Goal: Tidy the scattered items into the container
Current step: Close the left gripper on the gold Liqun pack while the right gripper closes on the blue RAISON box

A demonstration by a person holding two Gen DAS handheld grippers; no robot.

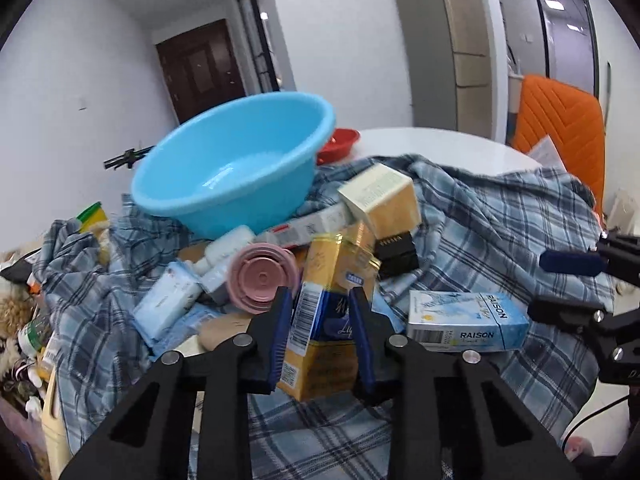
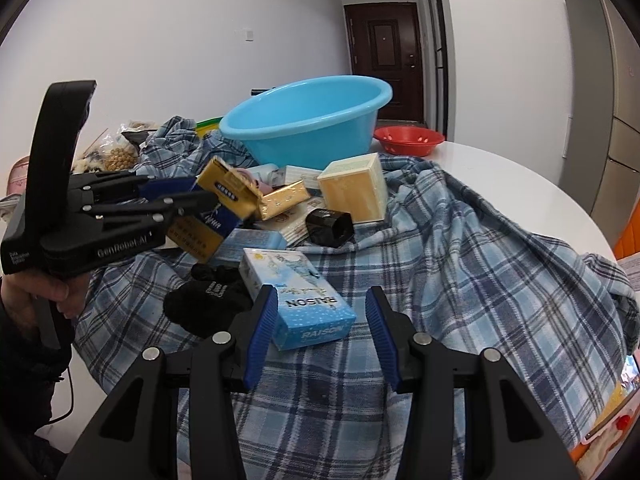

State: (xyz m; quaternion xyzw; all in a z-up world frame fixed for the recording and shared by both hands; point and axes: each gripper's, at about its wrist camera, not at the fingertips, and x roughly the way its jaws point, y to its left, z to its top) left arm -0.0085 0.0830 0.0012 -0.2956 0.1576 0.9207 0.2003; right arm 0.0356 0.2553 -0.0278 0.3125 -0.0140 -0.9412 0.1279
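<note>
A light blue basin (image 1: pixel 236 160) stands tilted on a blue plaid cloth (image 1: pixel 500 220), behind a pile of small boxes; it also shows in the right wrist view (image 2: pixel 308 120). My left gripper (image 1: pixel 318 304) is shut on a yellow and blue carton (image 1: pixel 324 320) and holds it above the cloth; the right wrist view shows it at the left (image 2: pixel 188 196) with the carton (image 2: pixel 224 204). My right gripper (image 2: pixel 322 312) is open, its fingers on either side of a pale blue RAISON box (image 2: pixel 304 300) lying on the cloth; that box also shows in the left wrist view (image 1: pixel 464 320).
A cream cube box (image 2: pixel 356 188), a black box (image 2: pixel 330 226), a gold pack (image 2: pixel 282 198) and a black glove (image 2: pixel 208 302) lie on the cloth. A pink lid (image 1: pixel 262 276) and white packs lie by the basin. A red bowl (image 2: pixel 408 140) sits on the white round table (image 2: pixel 500 172).
</note>
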